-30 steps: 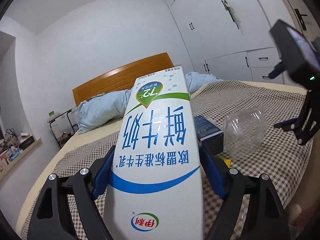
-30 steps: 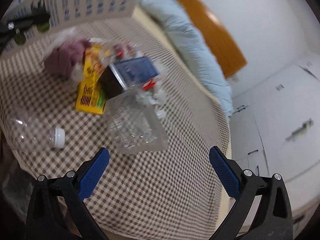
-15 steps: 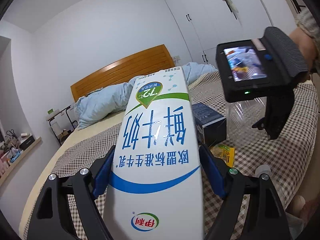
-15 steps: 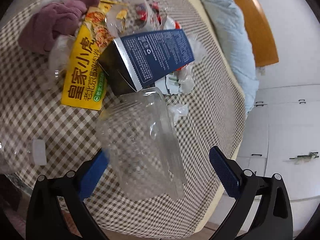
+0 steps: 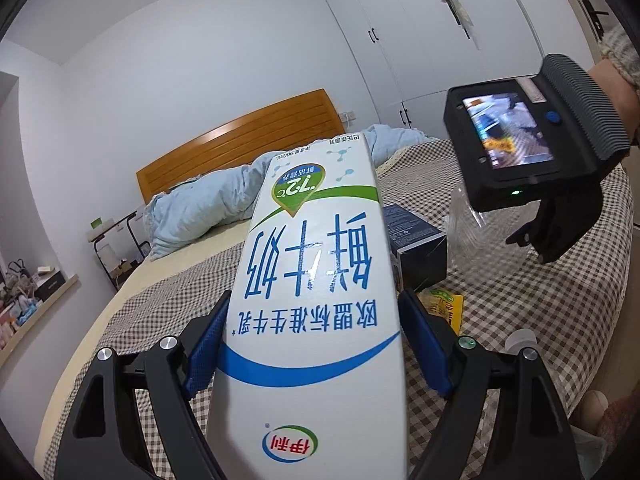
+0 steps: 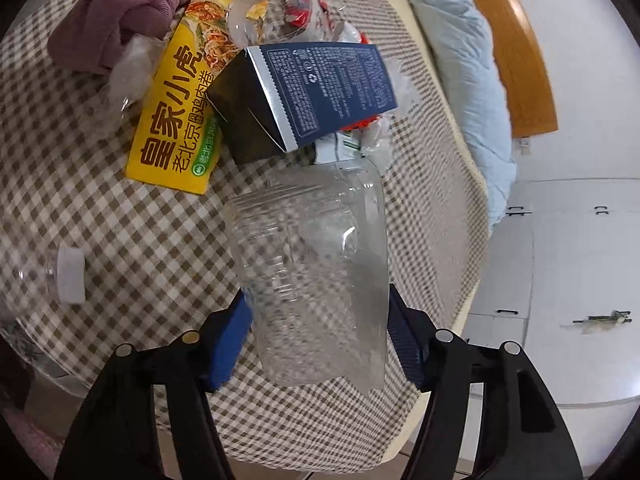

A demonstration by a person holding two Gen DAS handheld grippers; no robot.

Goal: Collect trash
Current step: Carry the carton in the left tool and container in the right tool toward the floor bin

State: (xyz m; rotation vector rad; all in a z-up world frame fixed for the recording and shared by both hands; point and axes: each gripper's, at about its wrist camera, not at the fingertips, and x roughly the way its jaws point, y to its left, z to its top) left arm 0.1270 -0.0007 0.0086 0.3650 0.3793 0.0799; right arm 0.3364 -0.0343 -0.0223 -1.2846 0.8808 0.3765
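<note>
A white and blue milk carton (image 5: 316,240) stands upside down between the blue pads of my left gripper (image 5: 316,344), which is shut on its sides and holds it above the bed. A clear plastic container (image 6: 312,248) lies on the checked bed cover (image 6: 120,220) near the bed's edge. My right gripper (image 6: 320,332) straddles it from above with its jaws closing, and both pads touch the container's walls. Beyond the container lie a dark blue box (image 6: 320,88), a yellow food packet (image 6: 176,120) and crumpled clear wrappers (image 6: 280,4).
A purple cloth (image 6: 120,20) lies at the far side of the pile. A clear bottle with a white cap (image 6: 72,276) lies left of the container. A pale blue duvet (image 5: 200,208) and a wooden headboard (image 5: 240,148) are behind; white wardrobes (image 5: 440,40) stand right.
My right gripper has come down over the clear container and its jaws have narrowed from wide open onto the container's sides. The left gripper and carton have stayed put.
</note>
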